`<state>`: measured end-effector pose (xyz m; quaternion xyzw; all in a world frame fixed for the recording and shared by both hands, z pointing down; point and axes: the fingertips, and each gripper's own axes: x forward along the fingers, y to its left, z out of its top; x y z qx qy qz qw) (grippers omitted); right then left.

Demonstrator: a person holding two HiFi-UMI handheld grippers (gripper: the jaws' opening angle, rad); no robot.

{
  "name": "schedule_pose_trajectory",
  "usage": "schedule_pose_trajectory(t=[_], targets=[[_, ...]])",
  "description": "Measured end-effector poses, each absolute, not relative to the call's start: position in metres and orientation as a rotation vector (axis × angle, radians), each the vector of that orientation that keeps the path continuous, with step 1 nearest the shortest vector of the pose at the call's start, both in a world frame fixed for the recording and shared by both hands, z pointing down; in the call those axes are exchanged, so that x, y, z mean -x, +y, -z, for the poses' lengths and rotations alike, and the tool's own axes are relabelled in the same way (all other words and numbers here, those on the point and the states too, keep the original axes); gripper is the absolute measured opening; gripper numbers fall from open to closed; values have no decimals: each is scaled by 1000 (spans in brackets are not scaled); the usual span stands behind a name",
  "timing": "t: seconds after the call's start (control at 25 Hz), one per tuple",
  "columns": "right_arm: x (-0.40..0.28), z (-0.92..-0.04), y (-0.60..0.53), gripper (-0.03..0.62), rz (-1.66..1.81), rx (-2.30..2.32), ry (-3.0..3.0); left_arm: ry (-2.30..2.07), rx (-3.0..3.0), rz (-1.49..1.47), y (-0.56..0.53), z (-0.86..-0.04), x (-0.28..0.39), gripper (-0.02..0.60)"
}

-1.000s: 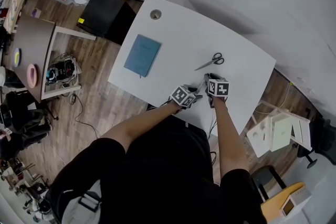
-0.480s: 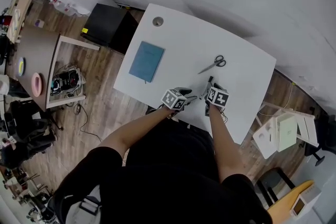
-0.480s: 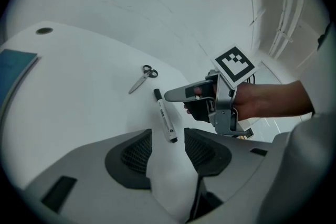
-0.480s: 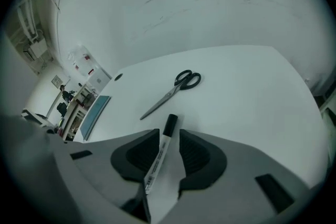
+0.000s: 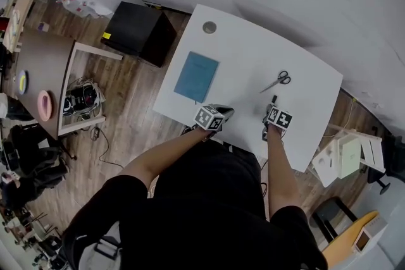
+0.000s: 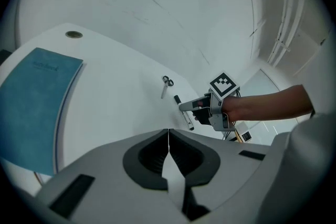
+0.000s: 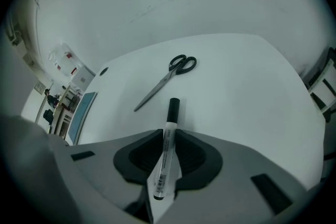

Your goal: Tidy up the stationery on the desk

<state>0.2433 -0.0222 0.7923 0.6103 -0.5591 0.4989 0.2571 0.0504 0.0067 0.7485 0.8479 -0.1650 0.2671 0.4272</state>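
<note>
At the near edge of the white desk (image 5: 247, 54), the right gripper (image 7: 168, 134) is clamped on a white marker (image 7: 167, 152) with a black cap. The pen runs lengthways between the jaws, and its capped end pokes out in front over the desktop. I cannot tell whether the tip touches the surface. Just beyond the cap lie the scissors (image 7: 169, 76). Their black handles face away from the person, and the closed blades slant back toward the person's left.

On the person's left, the left gripper (image 6: 168, 132) hovers by the front edge of the desk. Its jaws have just been closing and now meet tip to tip with nothing between them. A closed blue notebook (image 5: 197, 76) lies flat just ahead of it, well apart from the scissors. A round grommet (image 5: 209, 27) sits near the desk's far left corner. The two grippers are well apart from each other.
</note>
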Motion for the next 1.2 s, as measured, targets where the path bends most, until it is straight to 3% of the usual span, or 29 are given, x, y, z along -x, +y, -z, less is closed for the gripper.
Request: schedule_pose_trajectory(t=[0.28,0.84,1.2], targets=[[-204,-774,-30,80,-1395,-1725,-1534,-538,-2111,-747,-24,-754,22,17],[-17,-769,-91,80,-1522,-1717,-1657,-584,-2115,-702,-78,-759,112,17],[25,-784,-115,80,-1612,-1737,-1622,-554,-2142,-682,-87,-761,142,17]])
